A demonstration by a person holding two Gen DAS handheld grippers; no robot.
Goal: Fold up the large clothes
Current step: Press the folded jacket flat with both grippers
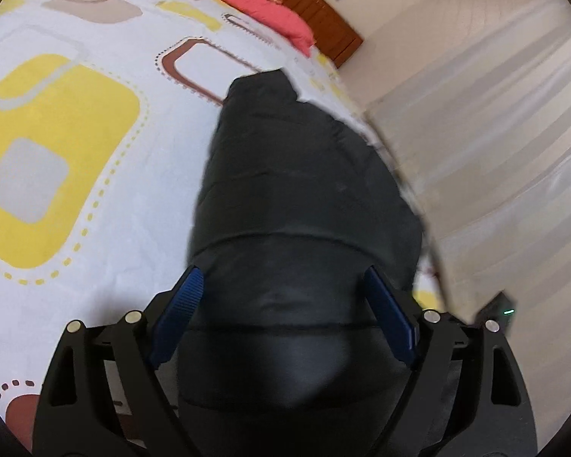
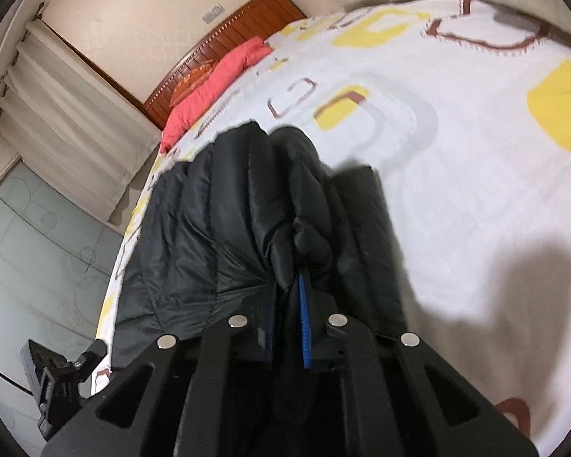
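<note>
Black quilted puffer jacket on bed: right fingers clamped on bunched fold; left fingers spread wide, straddling it.

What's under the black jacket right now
The black jacket lies on the patterned bedsheet, near the bed's edge. The sheet shows all around it; whatever is directly beneath is covered.

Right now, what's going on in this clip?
A person is folding a black padded jacket on a bed with a patterned sheet. The right tool is shut on a bunched fold of the jacket. The left tool is open, its blue pads on either side of the jacket without pinching it. A pink pillow lies by the headboard.
</note>
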